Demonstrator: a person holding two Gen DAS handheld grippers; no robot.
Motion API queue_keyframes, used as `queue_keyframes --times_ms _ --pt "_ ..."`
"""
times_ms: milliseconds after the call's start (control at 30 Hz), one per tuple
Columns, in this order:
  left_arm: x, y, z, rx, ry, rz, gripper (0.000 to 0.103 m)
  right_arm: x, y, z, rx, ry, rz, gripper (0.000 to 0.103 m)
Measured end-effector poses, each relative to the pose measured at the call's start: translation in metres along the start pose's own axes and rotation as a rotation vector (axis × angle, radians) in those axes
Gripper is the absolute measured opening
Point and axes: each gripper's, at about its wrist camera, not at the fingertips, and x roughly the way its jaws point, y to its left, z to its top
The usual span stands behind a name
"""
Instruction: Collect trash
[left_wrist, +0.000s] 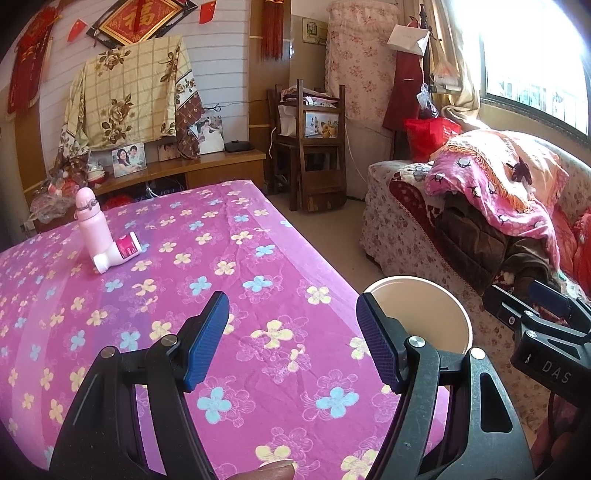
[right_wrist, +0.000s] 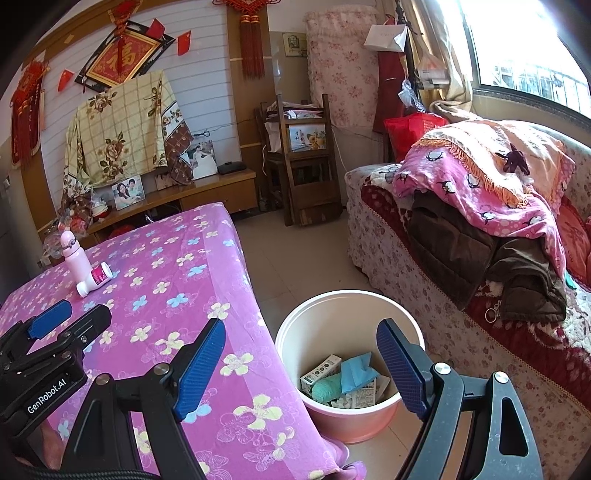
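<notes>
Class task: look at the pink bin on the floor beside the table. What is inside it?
Inside the pink bin: a small printed carton, a blue wrapper, a teal object, and other printed packaging. The right gripper's finger and the top layer hide what lies beneath.

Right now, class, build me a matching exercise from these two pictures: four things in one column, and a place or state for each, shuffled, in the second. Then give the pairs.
Things:
1. pink bottle
2. white bottle
3. bin
4. brown jacket

Places or states:
A. on the floor beside the table, with trash in it
B. lying on its side on the tablecloth
C. draped over the sofa
D. standing upright on the tablecloth

Pairs: 1-D, 2-B, 3-A, 4-C
</notes>
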Motion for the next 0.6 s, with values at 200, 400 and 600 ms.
queue_keyframes --times_ms 200,400,600 --pt "0.0006 -0.0005 0.0007 -0.01 0.009 -0.011 0.071 0.0006 -0.0008 -0.0004 0.001 0.001 0.001 0.082" --pt "0.0016 -0.0001 0.0004 -0.014 0.013 -0.019 0.071 0.0019 -0.003 -0.0026 0.0 0.002 -0.004 0.082" --pt "0.0018 -0.001 -0.0001 -0.016 0.012 -0.02 0.071 0.0051 -0.0054 -0.0078 0.003 0.011 -0.002 0.082"
